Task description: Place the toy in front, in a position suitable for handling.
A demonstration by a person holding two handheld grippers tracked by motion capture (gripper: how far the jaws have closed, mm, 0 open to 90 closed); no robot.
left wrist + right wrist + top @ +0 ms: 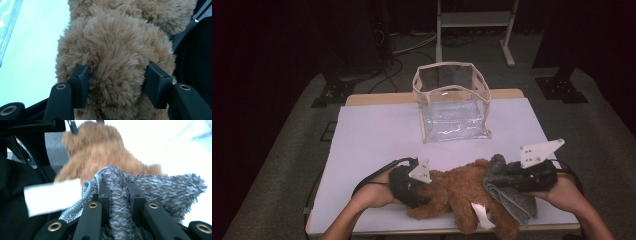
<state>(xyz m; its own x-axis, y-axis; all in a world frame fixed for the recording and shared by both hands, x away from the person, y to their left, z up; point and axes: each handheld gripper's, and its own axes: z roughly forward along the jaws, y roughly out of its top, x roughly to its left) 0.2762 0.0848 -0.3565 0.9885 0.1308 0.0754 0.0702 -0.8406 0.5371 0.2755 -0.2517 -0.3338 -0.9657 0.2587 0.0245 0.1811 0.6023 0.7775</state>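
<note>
Where the pale lavender mat covers it, the wooden-edged desk (377,135) carries everything in play. Toward its far side stands a clear plastic tote with beige fabric trim (452,100), upright and open-topped, well apart from the hands. Along the near edge lies a shaggy brown plush bear (459,192), stretched across the desk between the two hands, with a white sewn-in label (481,215) sticking out near its lower end. Draped against the bear's right end is a fuzzy grey knitted cloth (507,192), with a twisted grey cord (86,192) looping off it in the right gripper view. The left tool (412,187) grips the bear at its left end; in the left gripper view its two black pads (80,82) press into the fur on either side of a rounded lump of plush. The right tool (532,175) is pinched narrow on the grey cloth, the fabric bunched up between its jaws and spilling over them.
</note>
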